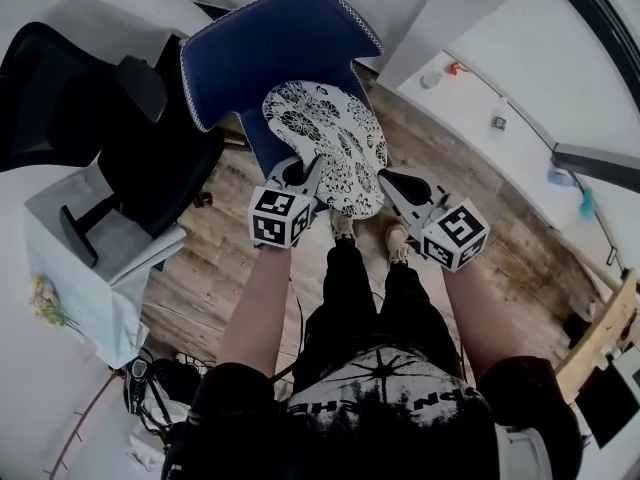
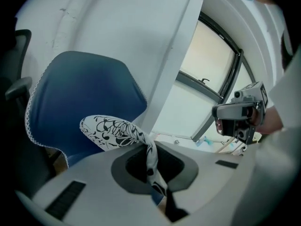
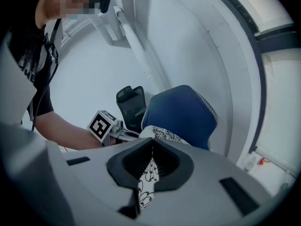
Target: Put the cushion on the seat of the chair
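Both our left tongs [image 1: 303, 175] and right tongs [image 1: 392, 182] clamp the cushion [image 1: 330, 138] by its near edge, with the seat of the chair [image 1: 270, 48] just ahead, beneath it.

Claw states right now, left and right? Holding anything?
Left claw: closed, pinching one edge of the cushion.
Right claw: closed, pinching the cushion's opposite edge.
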The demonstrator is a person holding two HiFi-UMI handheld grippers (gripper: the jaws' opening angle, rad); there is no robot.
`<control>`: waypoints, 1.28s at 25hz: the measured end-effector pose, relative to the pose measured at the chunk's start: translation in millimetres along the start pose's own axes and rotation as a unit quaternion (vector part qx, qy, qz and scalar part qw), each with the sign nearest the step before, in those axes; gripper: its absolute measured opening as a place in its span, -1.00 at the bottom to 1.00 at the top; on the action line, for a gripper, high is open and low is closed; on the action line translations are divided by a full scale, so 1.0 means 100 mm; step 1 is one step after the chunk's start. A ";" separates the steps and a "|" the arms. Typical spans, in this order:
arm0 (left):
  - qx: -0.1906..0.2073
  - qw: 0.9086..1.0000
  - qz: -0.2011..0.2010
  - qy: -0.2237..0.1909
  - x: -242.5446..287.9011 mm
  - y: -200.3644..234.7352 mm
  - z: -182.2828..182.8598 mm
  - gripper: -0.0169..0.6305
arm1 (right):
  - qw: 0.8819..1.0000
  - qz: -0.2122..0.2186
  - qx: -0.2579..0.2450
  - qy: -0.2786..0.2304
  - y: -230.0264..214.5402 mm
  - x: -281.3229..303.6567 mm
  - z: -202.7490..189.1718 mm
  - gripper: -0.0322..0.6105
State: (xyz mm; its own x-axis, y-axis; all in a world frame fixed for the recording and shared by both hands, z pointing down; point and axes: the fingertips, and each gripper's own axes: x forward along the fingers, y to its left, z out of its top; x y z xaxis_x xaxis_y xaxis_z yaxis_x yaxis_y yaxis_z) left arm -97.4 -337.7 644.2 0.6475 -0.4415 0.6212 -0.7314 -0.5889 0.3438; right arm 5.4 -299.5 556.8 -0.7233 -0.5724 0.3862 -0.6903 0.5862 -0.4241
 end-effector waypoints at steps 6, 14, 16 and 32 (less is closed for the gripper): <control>-0.039 0.999 0.034 0.018 -0.14 0.45 -0.53 -0.88 | 1.000 0.026 -0.006 0.016 0.10 0.39 -0.21 -0.84; -0.050 0.995 0.065 0.050 -0.12 0.87 -1.07 -0.88 | 0.997 0.071 -0.027 0.033 0.20 0.97 -0.50 -0.84; -0.055 0.994 0.072 0.064 -0.08 0.98 -1.24 -0.88 | 0.995 0.085 -0.027 0.039 0.27 1.10 -0.59 -0.84; -0.092 0.980 0.130 0.116 0.12 1.76 -2.20 -0.88 | 0.989 0.132 -0.026 0.066 0.34 1.64 -1.18 -0.84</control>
State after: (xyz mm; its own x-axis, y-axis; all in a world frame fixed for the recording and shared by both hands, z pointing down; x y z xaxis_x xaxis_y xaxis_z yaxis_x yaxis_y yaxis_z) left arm -265.0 -297.8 867.1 0.3832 -0.3829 0.8405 -0.9056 -0.3350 0.2603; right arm -138.3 -306.2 702.3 -0.8717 -0.3187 0.3723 -0.4752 0.7352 -0.4834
